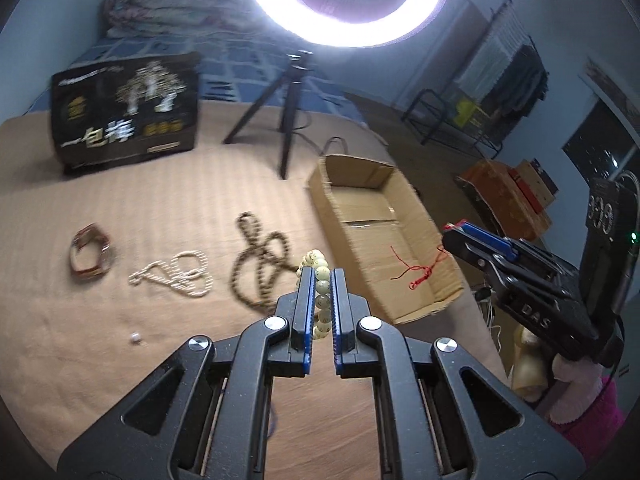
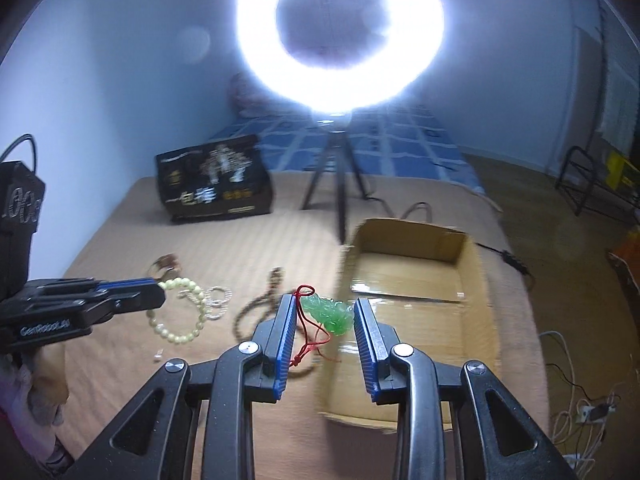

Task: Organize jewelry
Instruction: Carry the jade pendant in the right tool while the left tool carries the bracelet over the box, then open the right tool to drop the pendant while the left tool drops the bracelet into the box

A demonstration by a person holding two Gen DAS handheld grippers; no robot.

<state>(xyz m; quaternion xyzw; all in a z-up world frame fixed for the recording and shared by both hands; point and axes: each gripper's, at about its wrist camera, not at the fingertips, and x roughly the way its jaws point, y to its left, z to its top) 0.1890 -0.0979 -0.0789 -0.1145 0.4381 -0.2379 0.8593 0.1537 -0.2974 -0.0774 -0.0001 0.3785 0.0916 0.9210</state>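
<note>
Holding a pale bead bracelet [image 1: 320, 292] edge-on, the left gripper [image 1: 321, 280] has its blue pads clamped on the beads, so the loop hangs free below and beside the jaws (the right wrist view shows that loop dangling clear of the bed). The right gripper [image 2: 325, 312] stands wider, its jaws pressed on either side of a green carved pendant [image 2: 329, 314], whose red cord [image 2: 306, 334] trails down from the left pad; that wider stance looks set simply by the pendant's bulk. Both pieces are carried in the air, the bracelet just short of the cardboard box [image 2: 476, 292] and the pendant over its near left wall, which suggests the box is where the jewelry is being gathered. Further out on the tan bed cover [image 1: 160, 208] lie a brown bead necklace [image 1: 256, 260], a white bead strand [image 1: 176, 276] and a reddish bangle [image 1: 90, 254], apparently waiting their turn. Beyond them stand a dark printed bag [image 1: 128, 114] and the tripod [image 1: 288, 112] of a ring light [image 1: 348, 4].
</note>
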